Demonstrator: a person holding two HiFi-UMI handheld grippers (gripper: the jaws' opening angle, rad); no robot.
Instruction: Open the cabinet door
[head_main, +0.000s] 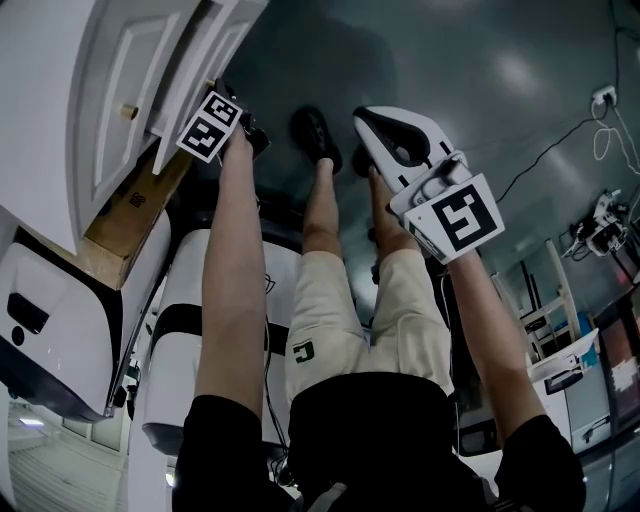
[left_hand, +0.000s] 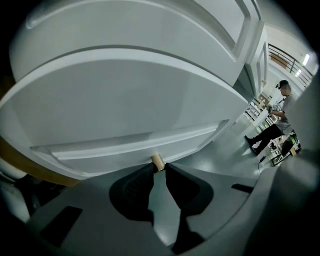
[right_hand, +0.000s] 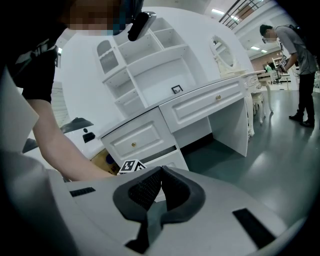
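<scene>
The white panelled cabinet door (left_hand: 135, 100) fills the left gripper view. My left gripper (left_hand: 159, 166) is shut on its small wooden knob (left_hand: 158, 160), with both dark fingertips pressed on its sides. In the head view the door (head_main: 222, 48) stands swung out from the cabinet, and the bare wooden interior (head_main: 130, 215) shows behind it. The left gripper's marker cube (head_main: 210, 125) sits at the door's edge and hides the jaws. My right gripper (right_hand: 160, 171) is shut on nothing, held in the air to the right (head_main: 368, 122), away from the cabinet.
A drawer front with its own knob (head_main: 128, 111) sits beside the door. White desk with shelves (right_hand: 150, 65) and a second drawer (right_hand: 217, 97) extends right. The person's legs and shoes (head_main: 316, 135) stand on the grey floor between the grippers. Another person (right_hand: 300, 55) stands far right.
</scene>
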